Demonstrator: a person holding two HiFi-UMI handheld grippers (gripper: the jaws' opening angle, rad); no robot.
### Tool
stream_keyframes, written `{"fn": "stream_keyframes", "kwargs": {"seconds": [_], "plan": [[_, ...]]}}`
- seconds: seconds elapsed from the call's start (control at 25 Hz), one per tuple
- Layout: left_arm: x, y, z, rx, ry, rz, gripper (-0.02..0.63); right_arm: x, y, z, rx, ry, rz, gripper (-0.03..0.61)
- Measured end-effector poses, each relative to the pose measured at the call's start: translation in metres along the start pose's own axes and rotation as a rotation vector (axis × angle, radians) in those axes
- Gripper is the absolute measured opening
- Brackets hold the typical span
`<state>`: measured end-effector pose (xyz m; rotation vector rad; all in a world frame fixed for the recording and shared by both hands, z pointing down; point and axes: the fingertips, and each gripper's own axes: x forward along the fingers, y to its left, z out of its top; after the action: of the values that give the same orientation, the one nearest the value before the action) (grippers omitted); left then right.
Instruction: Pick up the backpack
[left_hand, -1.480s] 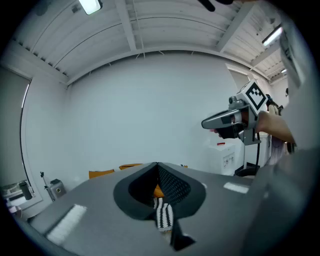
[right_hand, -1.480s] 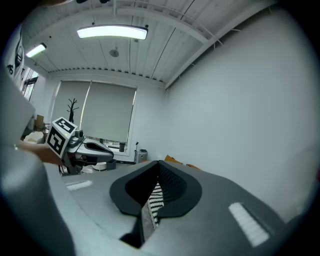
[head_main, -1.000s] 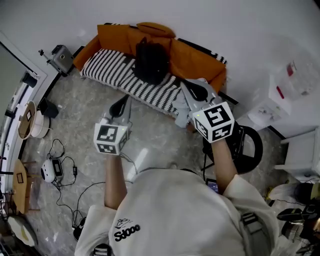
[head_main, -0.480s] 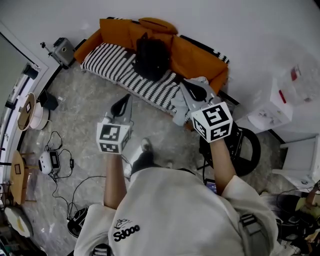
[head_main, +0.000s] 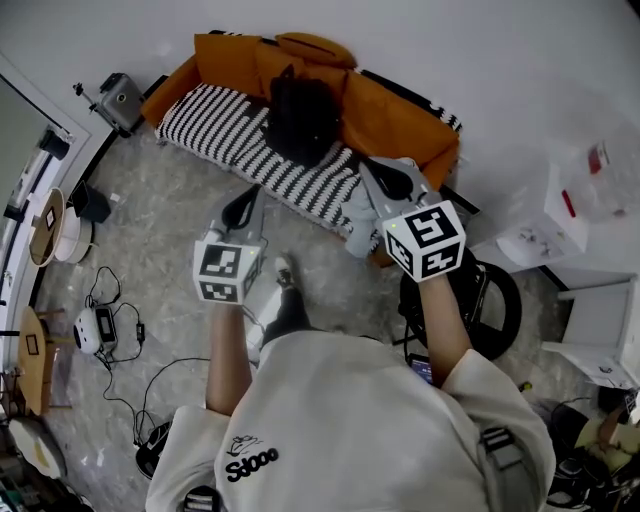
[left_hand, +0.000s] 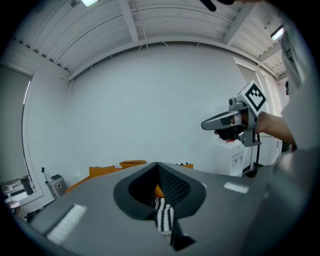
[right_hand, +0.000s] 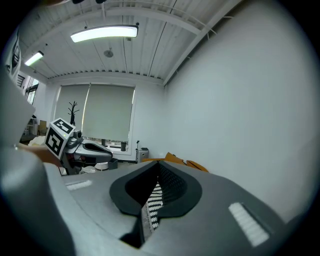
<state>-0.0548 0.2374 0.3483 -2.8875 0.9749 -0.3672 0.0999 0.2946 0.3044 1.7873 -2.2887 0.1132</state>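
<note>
A black backpack (head_main: 300, 118) stands upright on an orange sofa (head_main: 385, 118), on its black-and-white striped seat cover (head_main: 235, 140). My left gripper (head_main: 247, 203) hangs shut and empty over the floor, short of the sofa's front edge. My right gripper (head_main: 385, 176) is shut and empty too, its tip over the sofa's right front corner. Both point toward the sofa. In the left gripper view the closed jaws hide most of the sofa (left_hand: 105, 170), and the right gripper (left_hand: 227, 120) shows at right. The right gripper view shows the left gripper (right_hand: 85, 147) at left.
A grey cloth (head_main: 358, 210) hangs off the sofa's right front. A small device on a tripod (head_main: 118, 100) stands left of the sofa. Cables and a white gadget (head_main: 98, 330) lie on the floor at left. A dark round stand (head_main: 490, 295) and white boxes (head_main: 560, 215) are at right.
Both grippers have moved a little forward toward the sofa and slightly lower. The person has stepped forward; a foot now shows below the left gripper. Both stay shut.
</note>
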Motion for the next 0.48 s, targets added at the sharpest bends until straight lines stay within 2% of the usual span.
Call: {"fn": "stream_keyframes", "kwargs": {"seconds": [0.48], "plan": [[0.1,0.114,-0.003,-0.012,0.003,-0.025,0.011,0.136,-0.047,0.024,0.02,0.027,-0.031,0.003]]}}
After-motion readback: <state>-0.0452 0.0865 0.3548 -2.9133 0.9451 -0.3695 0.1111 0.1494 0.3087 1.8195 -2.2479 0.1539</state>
